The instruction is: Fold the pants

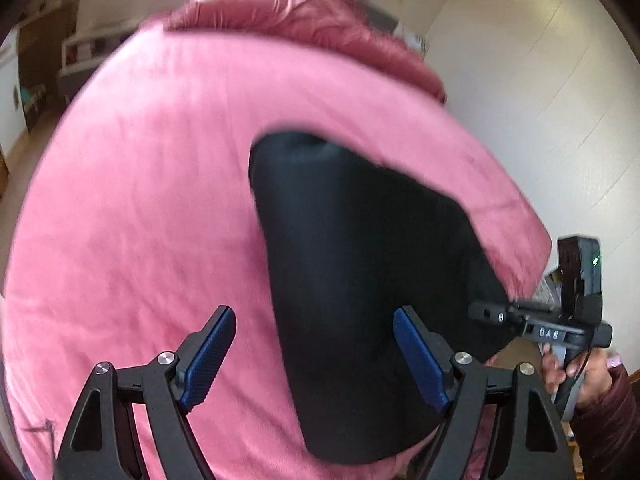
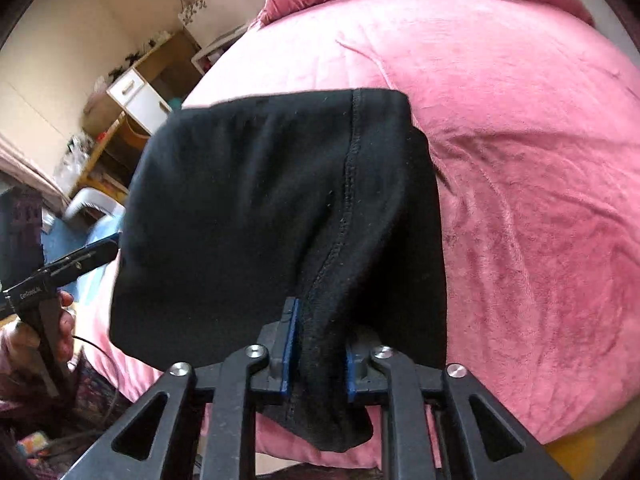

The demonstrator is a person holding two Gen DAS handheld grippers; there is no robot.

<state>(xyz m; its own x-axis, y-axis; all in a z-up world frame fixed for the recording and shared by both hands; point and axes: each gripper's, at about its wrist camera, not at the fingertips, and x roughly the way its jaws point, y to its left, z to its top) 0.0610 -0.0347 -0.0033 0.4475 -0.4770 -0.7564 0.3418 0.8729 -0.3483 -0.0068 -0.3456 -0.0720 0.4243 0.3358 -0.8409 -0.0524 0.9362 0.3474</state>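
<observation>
Black pants (image 2: 256, 216) lie folded on a pink blanket-covered bed (image 2: 540, 160). My right gripper (image 2: 320, 344) is shut on a bunched edge of the pants beside a stitched seam. In the left wrist view the pants (image 1: 360, 280) are a dark wedge on the bed (image 1: 140, 200). My left gripper (image 1: 316, 344) is open with blue pads spread wide, hovering above the pants' near edge and holding nothing. The right gripper (image 1: 492, 314) shows at the right of that view, at the pants' edge. The left gripper (image 2: 104, 250) shows at the left of the right wrist view.
A rumpled pink quilt (image 1: 304, 20) is bunched at the bed's far end. A white wall (image 1: 540, 100) lies right of the bed. Wooden shelves and a white drawer unit (image 2: 136, 96) stand past the bed's left side.
</observation>
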